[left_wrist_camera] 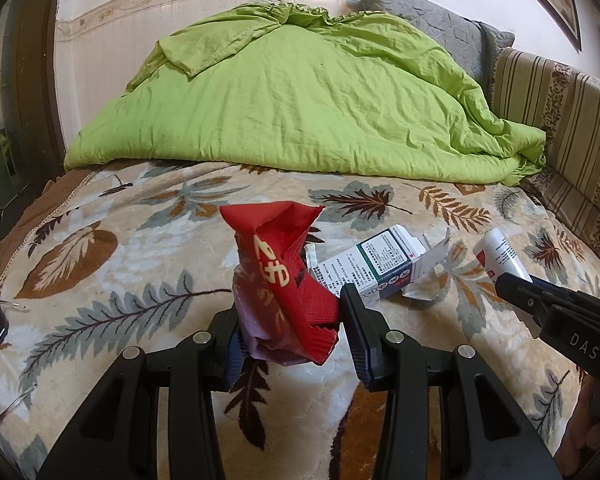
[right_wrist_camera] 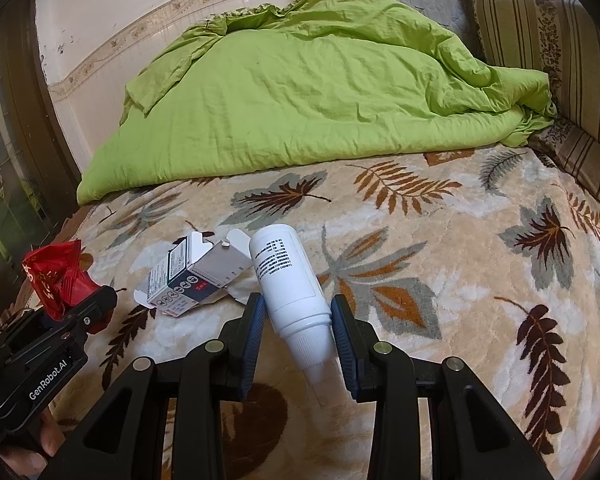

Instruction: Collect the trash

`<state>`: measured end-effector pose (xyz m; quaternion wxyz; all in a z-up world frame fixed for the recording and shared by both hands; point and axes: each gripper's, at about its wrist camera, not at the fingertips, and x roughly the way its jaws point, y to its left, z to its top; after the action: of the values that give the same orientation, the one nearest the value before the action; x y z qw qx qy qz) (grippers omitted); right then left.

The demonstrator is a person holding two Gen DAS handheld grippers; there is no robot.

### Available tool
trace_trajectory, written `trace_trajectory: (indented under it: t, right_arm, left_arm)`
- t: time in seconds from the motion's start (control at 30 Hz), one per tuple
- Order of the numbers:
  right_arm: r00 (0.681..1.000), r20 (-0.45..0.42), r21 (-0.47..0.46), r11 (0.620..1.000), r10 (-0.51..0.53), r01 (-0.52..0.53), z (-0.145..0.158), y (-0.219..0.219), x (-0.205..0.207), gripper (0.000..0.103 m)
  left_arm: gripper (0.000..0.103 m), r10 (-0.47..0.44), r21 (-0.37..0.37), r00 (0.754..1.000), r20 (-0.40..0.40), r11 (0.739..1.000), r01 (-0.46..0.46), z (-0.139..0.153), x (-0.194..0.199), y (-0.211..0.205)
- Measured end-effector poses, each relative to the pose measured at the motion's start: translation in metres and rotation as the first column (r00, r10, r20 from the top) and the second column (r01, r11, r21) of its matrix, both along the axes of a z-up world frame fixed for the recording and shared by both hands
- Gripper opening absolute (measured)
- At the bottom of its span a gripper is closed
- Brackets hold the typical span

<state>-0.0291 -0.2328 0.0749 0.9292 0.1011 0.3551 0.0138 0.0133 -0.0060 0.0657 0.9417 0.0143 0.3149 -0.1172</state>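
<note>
While the left gripper [left_wrist_camera: 290, 320] clamps a crumpled red foil wrapper [left_wrist_camera: 278, 268] at lower centre, the right gripper [right_wrist_camera: 298, 316] pinches a white plastic bottle [right_wrist_camera: 286, 280].

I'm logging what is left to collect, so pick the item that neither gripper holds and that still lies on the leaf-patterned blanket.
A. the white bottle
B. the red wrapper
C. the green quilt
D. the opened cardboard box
D: the opened cardboard box lies loose on the blanket, while the left gripper holds the red wrapper and the right gripper holds the white bottle.
</note>
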Motion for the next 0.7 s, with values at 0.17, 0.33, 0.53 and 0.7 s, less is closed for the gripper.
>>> trace_trajectory:
  t: [0.17, 0.33, 0.53, 0.7]
  right_arm:
    - [1.000, -0.001, 0.000, 1.000, 0.000, 0.000, -0.0005, 0.0002, -0.0002, 0.037]
    - [1.000, 0.001, 0.000, 1.000, -0.001, 0.001, -0.0003, 0.0007, -0.0003, 0.037]
    - [1.000, 0.000, 0.000, 1.000, 0.000, 0.000, -0.0001, 0.0013, -0.0003, 0.037]
    - [1.000, 0.001, -0.001, 1.000, -0.001, 0.001, -0.0001, 0.0013, -0.0003, 0.037]
  left_arm:
    - [0.042, -0.001, 0.001, 1.000, 0.000, 1.000, 0.001, 0.0000, -0.0004, -0.0005]
    - [0.042, 0.000, 0.002, 1.000, 0.000, 1.000, 0.000, -0.0001, -0.0012, -0.0012]
    - [0.042, 0.002, 0.001, 1.000, 0.000, 1.000, -0.002, 0.0004, -0.0016, -0.0019]
    - [0.042, 0.001, 0.002, 1.000, 0.000, 1.000, -0.001, 0.0006, -0.0022, -0.0027]
